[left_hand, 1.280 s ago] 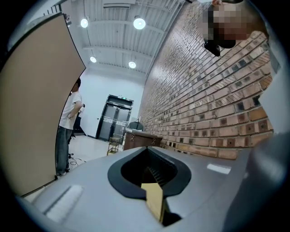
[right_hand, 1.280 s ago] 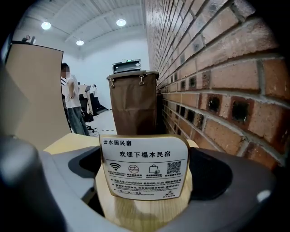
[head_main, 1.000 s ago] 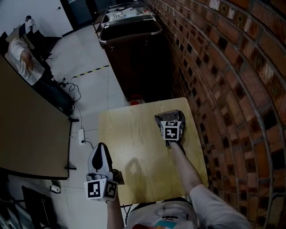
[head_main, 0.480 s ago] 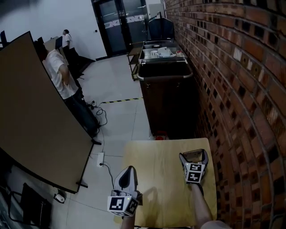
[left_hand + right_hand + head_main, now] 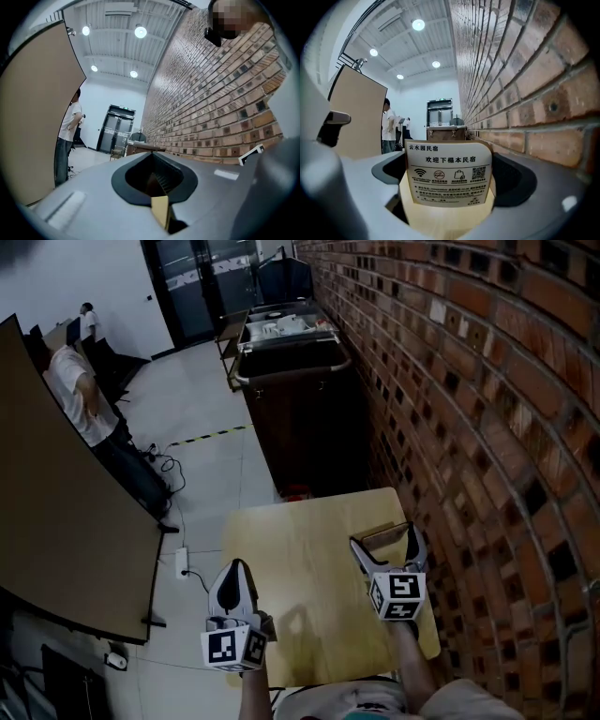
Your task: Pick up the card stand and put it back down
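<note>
The card stand (image 5: 380, 532) is a white printed card on a wooden base, and in the right gripper view the card stand (image 5: 449, 173) faces the camera and fills the gap between the jaws. My right gripper (image 5: 384, 539) is shut on it from both sides, near the right edge of the light wooden table (image 5: 291, 559). The right gripper (image 5: 450, 180) tilts upward toward the ceiling lights. My left gripper (image 5: 234, 572) hangs at the table's front left edge, shut and empty. In its own view the left gripper (image 5: 157, 180) has its jaws together.
A brick wall (image 5: 469, 381) runs along the table's right side. A dark cart (image 5: 291, 381) stands beyond the table against the wall. A large brown board (image 5: 56, 521) leans at the left, with people (image 5: 80, 395) behind it. Cables and a power strip (image 5: 181, 563) lie on the floor.
The head camera swung up and then partly back down. My right gripper kept hold of the card stand and sits nearer me, tilted up. The left gripper stayed at the table's front left edge.
</note>
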Available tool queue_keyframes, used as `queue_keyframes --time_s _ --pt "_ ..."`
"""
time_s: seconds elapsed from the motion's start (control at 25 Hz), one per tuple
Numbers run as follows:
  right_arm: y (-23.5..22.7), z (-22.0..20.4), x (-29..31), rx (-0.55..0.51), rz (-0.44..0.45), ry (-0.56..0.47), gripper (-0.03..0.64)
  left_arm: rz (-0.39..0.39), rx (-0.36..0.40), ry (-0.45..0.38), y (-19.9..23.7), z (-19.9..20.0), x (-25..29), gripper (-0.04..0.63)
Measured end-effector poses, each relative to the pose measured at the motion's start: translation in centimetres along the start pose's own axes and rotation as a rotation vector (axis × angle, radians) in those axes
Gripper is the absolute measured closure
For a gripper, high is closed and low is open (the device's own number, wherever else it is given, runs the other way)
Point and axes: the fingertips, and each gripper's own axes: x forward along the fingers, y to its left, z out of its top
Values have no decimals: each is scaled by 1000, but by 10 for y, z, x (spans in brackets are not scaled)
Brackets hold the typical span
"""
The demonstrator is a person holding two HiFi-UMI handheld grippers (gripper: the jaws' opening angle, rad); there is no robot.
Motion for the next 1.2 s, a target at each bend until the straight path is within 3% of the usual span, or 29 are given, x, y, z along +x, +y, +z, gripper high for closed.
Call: queue_keyframes --time_s 0.36,1.2 --pt "13 34 -59 2 16 -77 58 -45 47 -11 -29 3 -10 591" --pt "25 57 -78 4 38 -127 58 -45 72 -25 -32 11 -20 591"
